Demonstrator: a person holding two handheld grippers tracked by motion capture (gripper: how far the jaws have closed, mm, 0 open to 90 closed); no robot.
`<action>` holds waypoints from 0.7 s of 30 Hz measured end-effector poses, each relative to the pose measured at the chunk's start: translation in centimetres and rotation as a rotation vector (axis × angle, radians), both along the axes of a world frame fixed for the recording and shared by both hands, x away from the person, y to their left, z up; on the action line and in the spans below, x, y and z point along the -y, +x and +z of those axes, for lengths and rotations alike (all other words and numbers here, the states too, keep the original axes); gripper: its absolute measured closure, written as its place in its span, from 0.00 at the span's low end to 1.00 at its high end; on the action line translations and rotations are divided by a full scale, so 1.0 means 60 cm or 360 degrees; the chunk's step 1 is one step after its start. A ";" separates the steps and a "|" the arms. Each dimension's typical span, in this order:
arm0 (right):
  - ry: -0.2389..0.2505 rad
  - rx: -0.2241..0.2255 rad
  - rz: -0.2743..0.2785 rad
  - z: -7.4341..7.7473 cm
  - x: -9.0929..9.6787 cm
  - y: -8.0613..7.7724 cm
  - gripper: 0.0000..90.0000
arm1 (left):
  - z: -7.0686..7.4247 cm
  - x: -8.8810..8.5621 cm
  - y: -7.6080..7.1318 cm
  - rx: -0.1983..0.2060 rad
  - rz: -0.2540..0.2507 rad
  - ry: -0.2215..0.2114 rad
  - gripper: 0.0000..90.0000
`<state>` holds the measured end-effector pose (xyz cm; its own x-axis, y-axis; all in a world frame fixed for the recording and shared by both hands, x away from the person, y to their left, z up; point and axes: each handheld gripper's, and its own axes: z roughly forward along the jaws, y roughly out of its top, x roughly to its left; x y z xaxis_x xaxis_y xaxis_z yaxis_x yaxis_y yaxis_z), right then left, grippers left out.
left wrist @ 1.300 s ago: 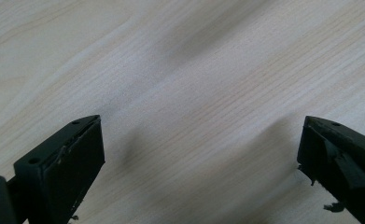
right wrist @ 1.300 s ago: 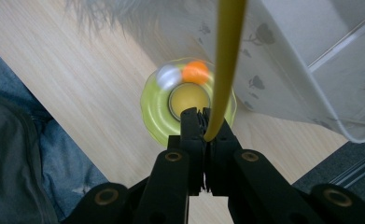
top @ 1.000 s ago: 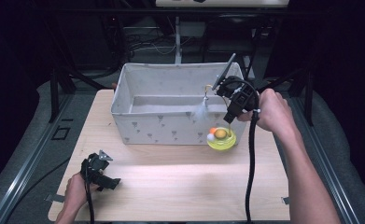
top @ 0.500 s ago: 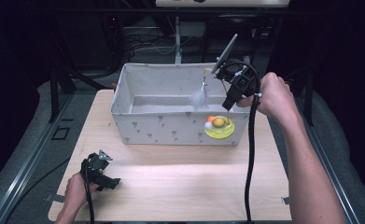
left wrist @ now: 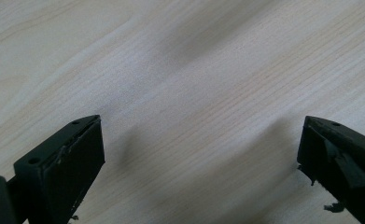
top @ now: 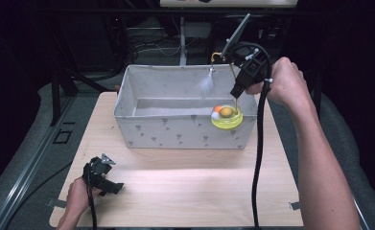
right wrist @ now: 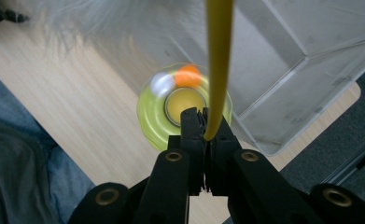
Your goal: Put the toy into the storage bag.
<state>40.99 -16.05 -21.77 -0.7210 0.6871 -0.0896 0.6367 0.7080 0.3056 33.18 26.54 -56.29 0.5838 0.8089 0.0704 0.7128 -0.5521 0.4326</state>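
At the lower left of the high view, the left gripper (top: 109, 186) rests low over the pale wooden tabletop (top: 185, 191) in the person's left hand (top: 77, 195). Its own view shows the two black jaws standing wide apart with nothing but bare wood grain between them.

Farther up, toward the upper right of the frame, the person's right hand (top: 283, 86) holds the right gripper (top: 236, 92) in the air above the right end of a grey fabric storage bin with a small printed pattern (top: 175, 132). In the right gripper view the jaws are pressed together on a thin yellow rod (right wrist: 217, 65), which rises out of them to the frame's top edge.

The rod belongs to a cat toy: a round lime-yellow plastic disc (top: 227, 119) with an amber dome at its centre and small orange and white balls beside the dome. In the high view the rod stands nearly upright, hooks over at the top, and carries a wispy white feather tuft (top: 205, 85) that hangs to its left, blurred. The disc hangs directly below the gripper, at about the height of the bin's front rim near the right corner; whether it touches the rim cannot be told. The long axis runs vertically, and the right hand is by far the nearer. Any lowering into the bin would probably call for a shift toward the upper left.
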 end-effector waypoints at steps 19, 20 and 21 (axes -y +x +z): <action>0.0014 0.0065 -0.0168 0.021 0.030 0.051 0.98 | 0.001 0.001 0.000 0.0005 -0.0007 0.0001 0.01; 0.0023 0.0080 -0.0180 0.020 0.031 0.054 0.98 | 0.001 0.001 0.000 0.0006 -0.0012 0.0001 0.01; 0.0016 0.0084 -0.0176 0.021 0.033 0.057 0.98 | 0.001 0.002 0.000 0.0005 -0.0013 0.0000 0.01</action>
